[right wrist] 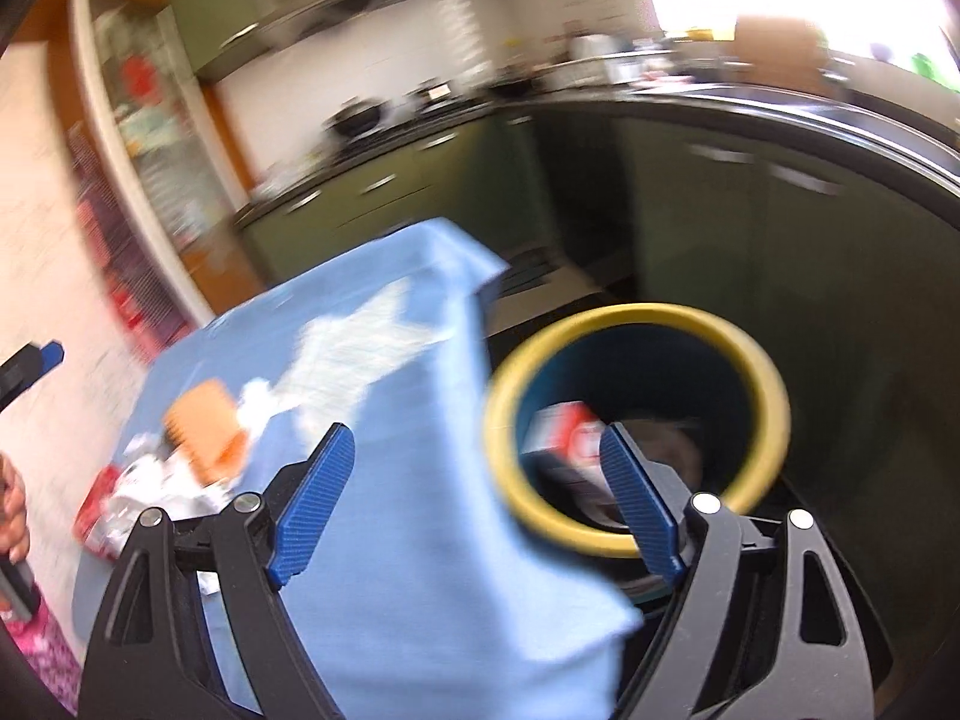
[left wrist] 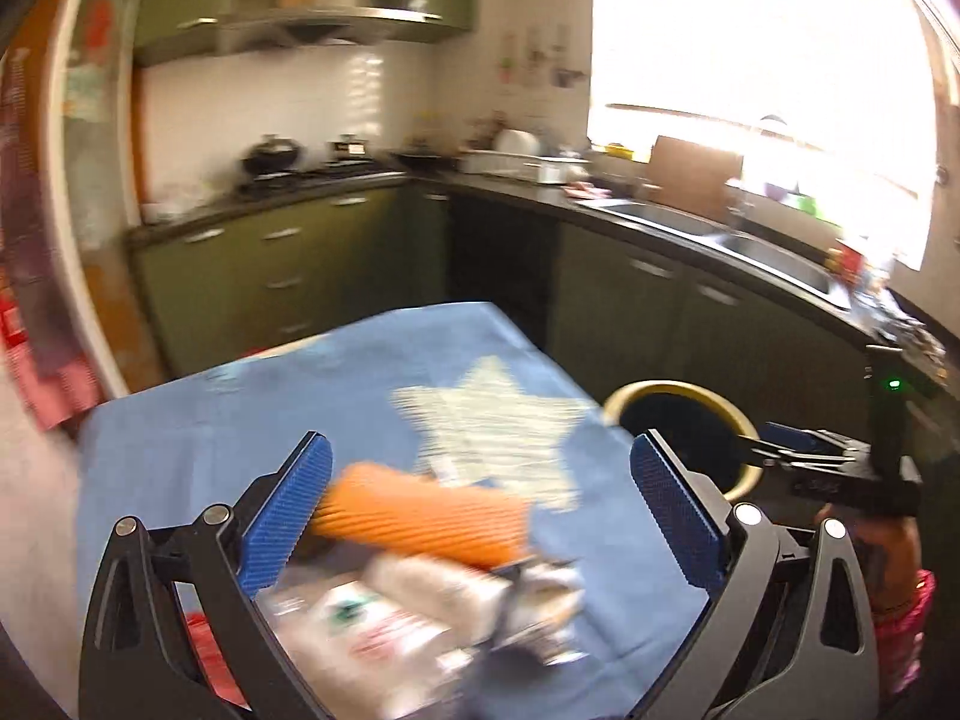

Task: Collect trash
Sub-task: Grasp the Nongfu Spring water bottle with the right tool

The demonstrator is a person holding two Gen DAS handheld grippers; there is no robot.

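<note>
at the bottom of the left wrist view our left gripper (left wrist: 480, 501) stands spread wide, its blue ribbed pads (left wrist: 287, 515) framing a blurred heap of trash with nothing pinched between them. nearest us in that heap lie crinkled clear plastic wrappers (left wrist: 384, 636) with red and green print too smeared to read. just beyond them, at lower centre, lies an orange ridged piece (left wrist: 420, 516), oblong and corrugated. all of it rests on a soft blue cloth (left wrist: 240, 420) with a pale star shape (left wrist: 498, 420) at the middle of the frame.

in the right wrist view our right gripper (right wrist: 474, 495) is likewise spread and holds nothing. right of centre, just past its right pad, a round bin (right wrist: 636, 438) with a smooth yellow rim and dark inside stands beside the cloth's edge; a red and white packet (right wrist: 564, 432) shows inside its mouth, lettering unreadable through the blur. the same trash heap sits at the lower left of this frame.

farther off, across the upper half of both frames, run olive green cabinets (left wrist: 270, 264) with metal handles, a dark countertop, a steel sink (left wrist: 720, 234) at the right, and white tiled walls.
</note>
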